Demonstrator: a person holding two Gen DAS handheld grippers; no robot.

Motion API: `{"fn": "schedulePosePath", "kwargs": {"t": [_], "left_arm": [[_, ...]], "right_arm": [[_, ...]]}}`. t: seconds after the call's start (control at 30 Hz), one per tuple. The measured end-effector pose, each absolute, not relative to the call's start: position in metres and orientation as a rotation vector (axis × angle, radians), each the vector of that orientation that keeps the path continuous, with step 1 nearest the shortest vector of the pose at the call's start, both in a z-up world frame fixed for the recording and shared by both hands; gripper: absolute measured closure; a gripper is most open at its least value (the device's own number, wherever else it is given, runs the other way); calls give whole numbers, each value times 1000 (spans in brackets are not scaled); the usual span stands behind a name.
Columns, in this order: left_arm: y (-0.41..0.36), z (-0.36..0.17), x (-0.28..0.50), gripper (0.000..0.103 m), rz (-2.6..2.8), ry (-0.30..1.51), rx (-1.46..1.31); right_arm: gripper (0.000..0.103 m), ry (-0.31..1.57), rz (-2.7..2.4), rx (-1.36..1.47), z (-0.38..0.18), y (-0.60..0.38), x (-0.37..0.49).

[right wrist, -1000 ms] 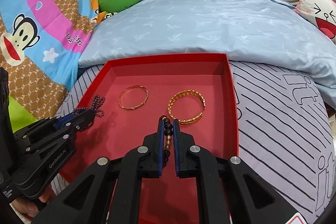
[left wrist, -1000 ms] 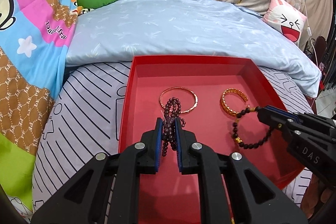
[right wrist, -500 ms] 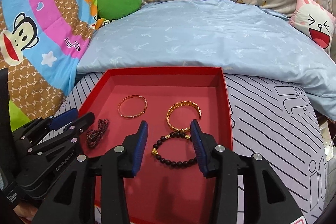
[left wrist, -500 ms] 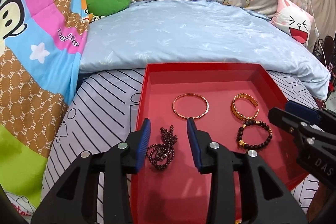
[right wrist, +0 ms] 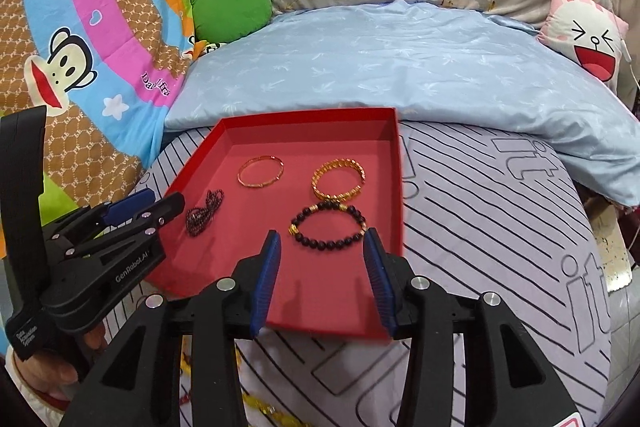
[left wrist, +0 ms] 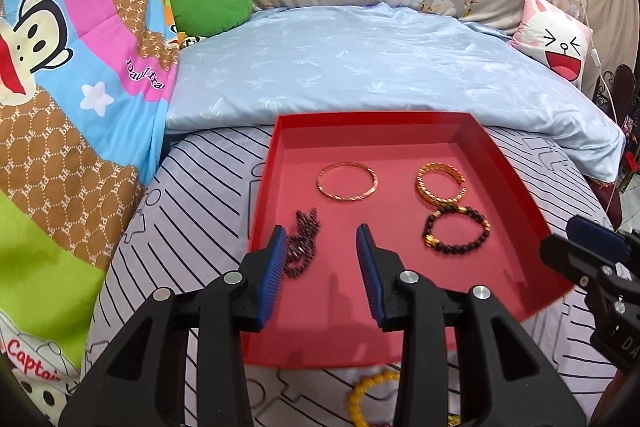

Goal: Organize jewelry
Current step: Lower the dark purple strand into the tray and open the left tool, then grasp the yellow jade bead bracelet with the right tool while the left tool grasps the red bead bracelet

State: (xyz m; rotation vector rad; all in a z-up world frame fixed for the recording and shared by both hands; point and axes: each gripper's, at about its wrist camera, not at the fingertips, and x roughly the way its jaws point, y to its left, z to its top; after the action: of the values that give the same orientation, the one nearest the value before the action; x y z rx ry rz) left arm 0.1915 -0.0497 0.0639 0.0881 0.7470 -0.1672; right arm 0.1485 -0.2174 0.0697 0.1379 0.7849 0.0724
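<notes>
Since we let go of both pieces a second ago, the left gripper (left wrist: 322, 247) and right gripper (right wrist: 322, 251) now have spread, empty jaws. The dark chain (left wrist: 302, 245) and bead bracelet (right wrist: 328, 229) lie in the red tray (left wrist: 516, 187). We judge yellow beads (left wrist: 366, 393) before it come next.

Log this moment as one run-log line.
left gripper: open, empty | right gripper: open, empty | red cardboard tray: four bracelets inside | yellow bead bracelet: outside tray
</notes>
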Motion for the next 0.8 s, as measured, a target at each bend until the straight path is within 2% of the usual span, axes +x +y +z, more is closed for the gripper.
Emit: {"fn": "schedulePosePath", "kwargs": {"t": [0.4,0.8], "left_arm": [[-34,70,116,62,-163,744,87],[3,23,72,61,-156,856,54]], "right_arm": [[61,845,63,143,58,-218,75],[61,923,82,108,20,-195,50]]}}
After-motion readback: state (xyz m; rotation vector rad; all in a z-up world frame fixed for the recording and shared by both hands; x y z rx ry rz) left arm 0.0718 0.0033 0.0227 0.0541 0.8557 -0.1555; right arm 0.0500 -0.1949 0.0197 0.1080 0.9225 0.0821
